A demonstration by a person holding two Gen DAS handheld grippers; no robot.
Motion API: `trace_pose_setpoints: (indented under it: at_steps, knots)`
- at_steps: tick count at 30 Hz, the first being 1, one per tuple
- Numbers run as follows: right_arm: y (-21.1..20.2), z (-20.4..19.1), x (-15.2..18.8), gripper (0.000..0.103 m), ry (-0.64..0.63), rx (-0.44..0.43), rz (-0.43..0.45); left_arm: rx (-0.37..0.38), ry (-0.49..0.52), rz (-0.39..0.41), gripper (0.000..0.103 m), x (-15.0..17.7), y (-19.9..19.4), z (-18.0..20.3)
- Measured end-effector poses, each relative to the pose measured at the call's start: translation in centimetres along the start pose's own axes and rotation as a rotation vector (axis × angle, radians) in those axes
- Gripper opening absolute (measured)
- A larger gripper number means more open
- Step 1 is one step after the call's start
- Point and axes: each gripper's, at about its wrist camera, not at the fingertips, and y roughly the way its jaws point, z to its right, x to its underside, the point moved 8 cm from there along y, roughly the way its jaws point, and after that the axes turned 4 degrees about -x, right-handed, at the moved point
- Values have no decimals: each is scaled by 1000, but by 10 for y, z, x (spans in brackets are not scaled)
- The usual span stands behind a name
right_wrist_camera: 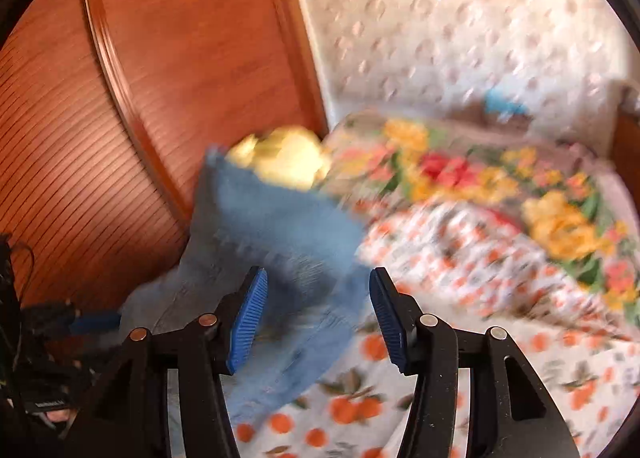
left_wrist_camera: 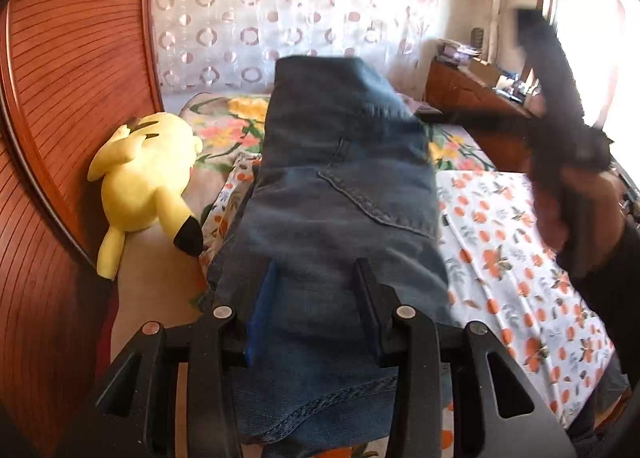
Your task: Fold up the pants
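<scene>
Bedroom, bed (left_wrist_camera: 520,258) under an orange-print sheet with a floral blanket (right_wrist_camera: 500,186) further back, wooden headboard (left_wrist_camera: 60,78) on the left, patterned curtain (left_wrist_camera: 280,10) behind. Jeans (left_wrist_camera: 340,186) lie folded lengthwise on the bed, running away from my left tool (left_wrist_camera: 316,286). A yellow plush toy (left_wrist_camera: 148,174) lies just left of them, against the headboard. Left tool – jaws parted, denim between them, and the pads don't look pressed on it. Right tool (right_wrist_camera: 318,298) – jaws wide apart over the near end of the jeans, gripping nothing; that view is motion-blurred. From the left wrist view I see the right tool's dark body raised at the right edge, a hand (left_wrist_camera: 576,210) around it. Desk (left_wrist_camera: 472,94) sits in the far right corner.
</scene>
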Motion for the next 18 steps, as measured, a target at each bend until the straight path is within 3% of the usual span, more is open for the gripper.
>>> trace_pose_setpoints:
  at_steps: [3,6,8,11,13,15,16,18]
  knots:
    - [-25,-21,-14,55,-73,-79,104,-6,-11,-2,41,2,4,-5]
    - [-8,-51,-20,36,-167,-157,86,-20,-14,-12,41,7,11,-7]
    - [23,-57,-21,26,-211,-130,22,-31,-5,-10,41,9,14,-7]
    - [55,-54,-33,25,-290,-59,7,-31,-20,-8,41,10,14,-9]
    - [74,-42,-38,25,-256,-29,-33,-22,-29,-6,41,11,16,-10]
    - [96,-25,-32,24,-252,71,-94,-11,-38,3,41,12,17,-11]
    - [107,-17,-21,24,-219,56,-137,-9,-41,4,41,12,17,-11]
    - [101,-13,-19,24,-182,19,-92,-6,-41,5,41,12,18,-9]
